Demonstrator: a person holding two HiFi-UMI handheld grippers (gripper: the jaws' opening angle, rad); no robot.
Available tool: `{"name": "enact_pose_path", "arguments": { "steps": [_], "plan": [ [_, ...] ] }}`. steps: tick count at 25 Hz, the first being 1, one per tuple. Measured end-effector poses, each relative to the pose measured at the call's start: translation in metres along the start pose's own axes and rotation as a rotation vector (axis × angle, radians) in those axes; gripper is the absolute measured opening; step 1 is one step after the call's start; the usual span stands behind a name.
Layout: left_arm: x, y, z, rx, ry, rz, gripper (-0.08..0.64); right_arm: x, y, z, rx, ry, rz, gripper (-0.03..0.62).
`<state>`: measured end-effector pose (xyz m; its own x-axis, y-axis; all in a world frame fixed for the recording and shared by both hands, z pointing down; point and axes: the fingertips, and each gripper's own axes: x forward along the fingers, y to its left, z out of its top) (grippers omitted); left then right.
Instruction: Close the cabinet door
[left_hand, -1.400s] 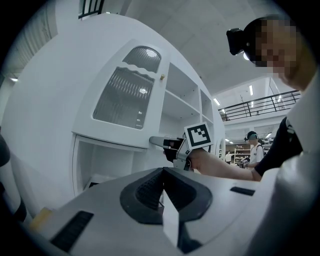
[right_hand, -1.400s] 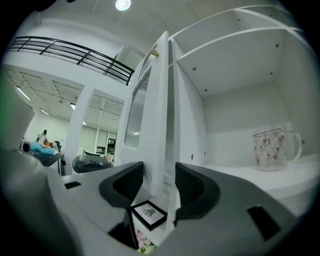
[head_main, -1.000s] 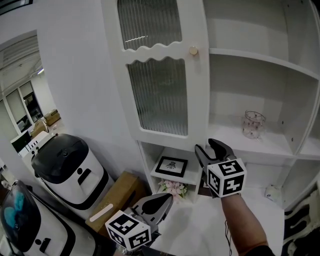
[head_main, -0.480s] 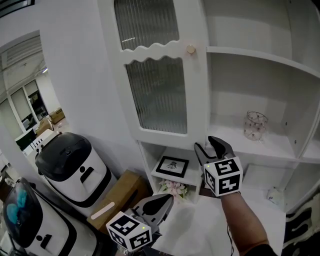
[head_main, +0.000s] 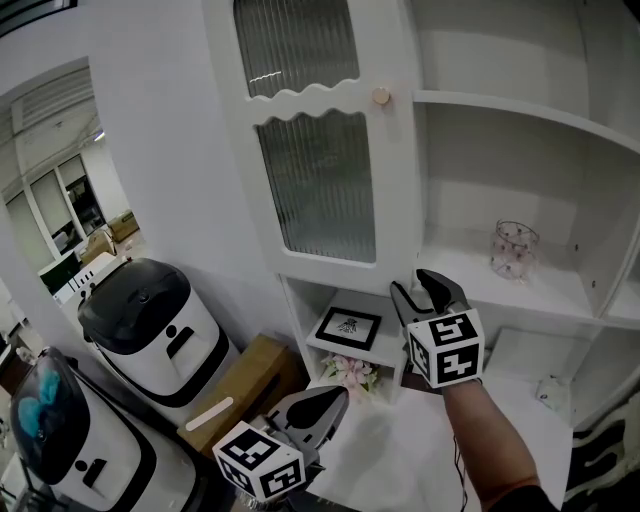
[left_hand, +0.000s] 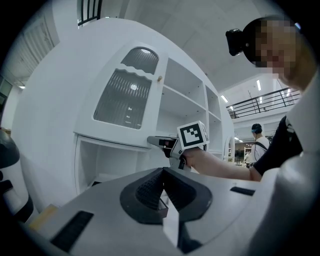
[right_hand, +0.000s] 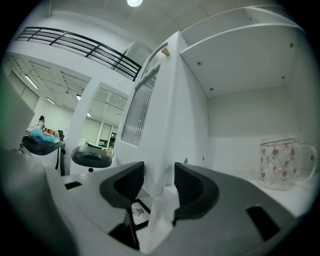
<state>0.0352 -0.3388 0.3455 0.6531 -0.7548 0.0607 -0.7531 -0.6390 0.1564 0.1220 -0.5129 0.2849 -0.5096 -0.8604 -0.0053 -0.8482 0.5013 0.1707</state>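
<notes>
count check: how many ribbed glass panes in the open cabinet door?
2: upper pane above the wavy rail, lower pane below it, both in the cabinet door. The upper one runs off the head view's top; none seem hidden.

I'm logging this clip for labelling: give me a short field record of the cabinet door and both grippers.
cabinet door: open, ribbed glass panels
right gripper: jaws astride the door's lower free edge, just been closing; pad contact unclear
left gripper: jaws shut, empty, low, clear of the door
glass mug: upright on open shelf
</notes>
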Motion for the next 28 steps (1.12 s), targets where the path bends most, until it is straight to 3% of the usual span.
{"name": "enact_pose_path", "arguments": {
  "steps": [10,13,21,28],
  "plan": [
    [-0.011,-0.006,-0.003,-0.005,-0.006,0.028,0.005,-0.027,-0.005,-0.005,0.066,-0.029,0.004,0.11],
    [-0.014,-0.007,-0.006,-0.013,-0.004,0.035,0.005,-0.038,-0.003,-0.003,0.053,-0.05,0.001,0.053],
    [-0.019,-0.002,-0.016,-0.027,0.002,0.056,0.005,-0.053,0.029,-0.012,0.25,-0.072,0.175,0.016],
    [-0.051,0.002,-0.014,-0.028,-0.009,0.038,0.005,-0.068,0.066,-0.014,0.253,-0.048,0.185,0.011]
  ]
}}
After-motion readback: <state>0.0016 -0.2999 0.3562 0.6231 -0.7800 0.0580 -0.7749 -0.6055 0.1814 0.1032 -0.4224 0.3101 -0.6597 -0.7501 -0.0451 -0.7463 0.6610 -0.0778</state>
